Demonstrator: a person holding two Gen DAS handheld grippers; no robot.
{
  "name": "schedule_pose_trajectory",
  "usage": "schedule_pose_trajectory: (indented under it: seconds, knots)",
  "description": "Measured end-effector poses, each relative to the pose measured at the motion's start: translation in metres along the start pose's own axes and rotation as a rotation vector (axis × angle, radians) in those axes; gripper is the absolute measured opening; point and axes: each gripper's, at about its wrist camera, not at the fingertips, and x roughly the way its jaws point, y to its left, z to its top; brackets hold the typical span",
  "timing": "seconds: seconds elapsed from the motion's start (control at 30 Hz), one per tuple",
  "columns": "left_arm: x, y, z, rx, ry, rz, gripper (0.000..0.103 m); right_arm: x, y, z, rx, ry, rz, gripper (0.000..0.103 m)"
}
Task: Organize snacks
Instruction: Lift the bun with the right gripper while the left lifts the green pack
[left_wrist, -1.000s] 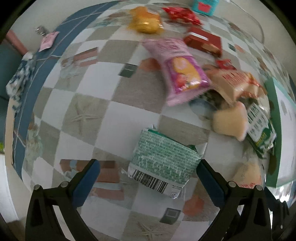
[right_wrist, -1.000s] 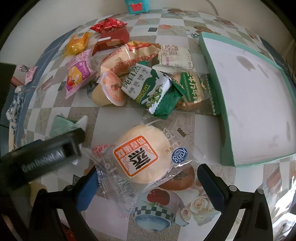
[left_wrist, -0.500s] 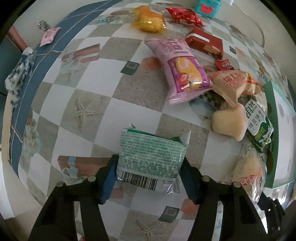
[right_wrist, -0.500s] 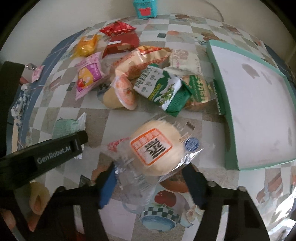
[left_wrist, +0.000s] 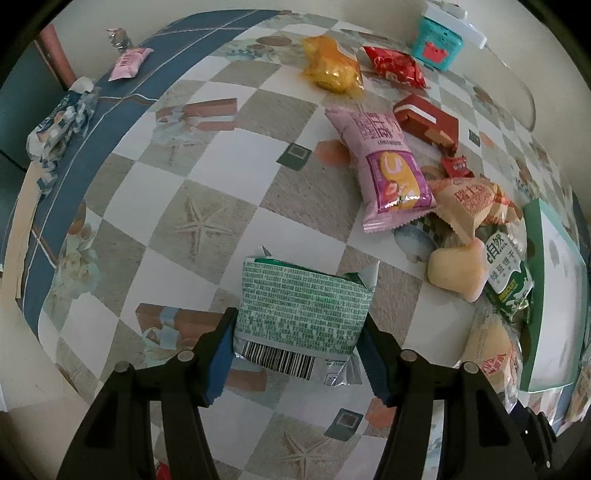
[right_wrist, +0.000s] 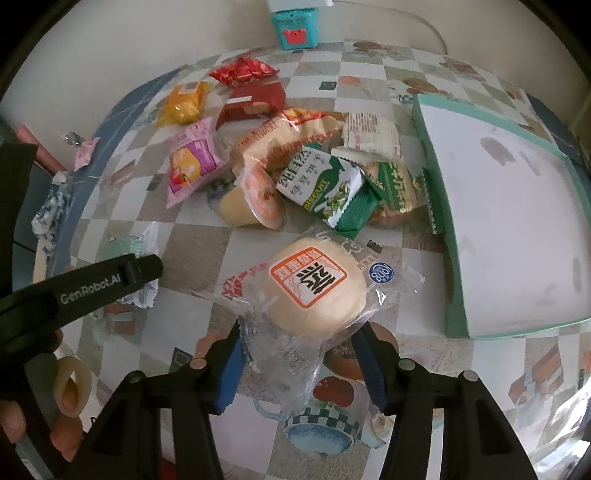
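Over the checkered table (left_wrist: 229, 177), the left gripper (left_wrist: 297, 350) pinches a green packet (left_wrist: 301, 308) while the right gripper (right_wrist: 299, 363), jaws closing, squeezes a wrapped bun (right_wrist: 314, 291); both likely go next into the nearby teal box (right_wrist: 513, 236).

Snack pile (right_wrist: 295, 162) blocks tray (right_wrist: 436, 206) near side; tablecloth (left_wrist: 177, 177) left bare.

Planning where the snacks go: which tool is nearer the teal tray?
Right. The right tool, closing on the wrapped bun, sits beside the teal tray; the left tool, gripping the green packet, is farther off.
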Motion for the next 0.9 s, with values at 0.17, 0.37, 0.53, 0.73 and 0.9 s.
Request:
schedule_pose_trajectory:
  seconds: [0.17,0.37,0.53,0.73,0.9]
  knots:
    - [-0.010,0.009,-0.002,-0.015,-0.022,-0.007,0.063,-0.014,-0.006,0.002,0.016,-0.039,0.026,0.054]
    - [-0.036,0.014,-0.015,-0.021,-0.049,-0.009,0.063,-0.018,-0.012,0.000,0.020,-0.053,0.041,0.051]
    - [-0.036,0.015,-0.018,-0.027,-0.060,-0.010,0.063,-0.024,-0.012,0.001,0.030,-0.088,0.054,0.046]
    - [-0.036,0.014,-0.019,-0.032,-0.052,-0.010,0.063,-0.025,-0.021,0.003,0.069,-0.092,0.104,0.044]
    - [-0.038,0.016,-0.018,-0.036,-0.060,-0.017,0.063,-0.030,-0.031,0.004,0.119,-0.106,0.170,0.044]
